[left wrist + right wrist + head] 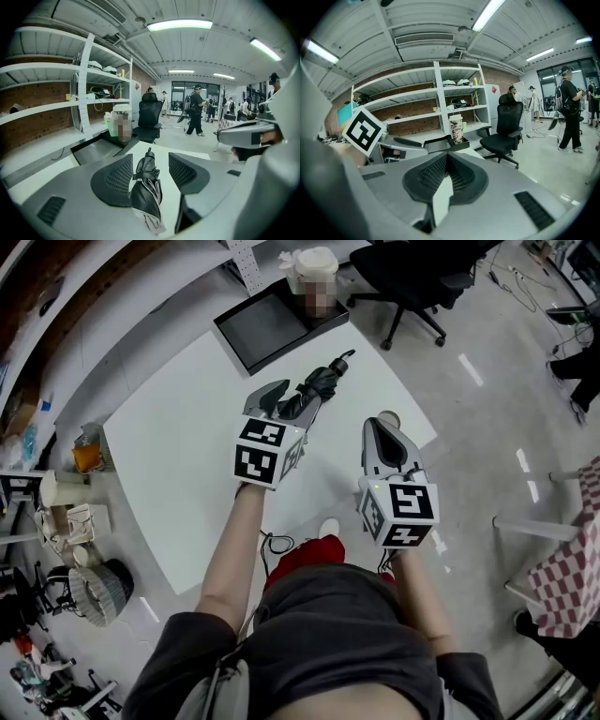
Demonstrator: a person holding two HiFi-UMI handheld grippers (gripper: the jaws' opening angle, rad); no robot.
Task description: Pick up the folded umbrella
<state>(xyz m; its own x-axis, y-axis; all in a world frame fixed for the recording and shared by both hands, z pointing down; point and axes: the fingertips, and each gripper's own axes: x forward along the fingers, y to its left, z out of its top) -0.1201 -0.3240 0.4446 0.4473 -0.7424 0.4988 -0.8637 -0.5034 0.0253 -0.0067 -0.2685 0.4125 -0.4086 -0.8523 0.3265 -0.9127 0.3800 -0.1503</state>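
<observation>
Black umbrella [321, 382]: near end behind left gripper [281, 397].

Umbrella [317, 388] with near end hidden behind left hand-held gripper [281, 401], chair [412, 273] cut off by head view's top edge, shelf clutter [101, 64] too small to tell, table [440, 199] mostly hidden behind right hand-held gripper [446, 157] in its own view

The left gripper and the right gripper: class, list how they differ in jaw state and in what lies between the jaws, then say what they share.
The left gripper has its jaws standing apart; the right gripper has its jaws together. The left gripper has the folded umbrella lying between its jaws, not clamped; the right gripper has nothing between its own. Both point forward over the white table.
</observation>
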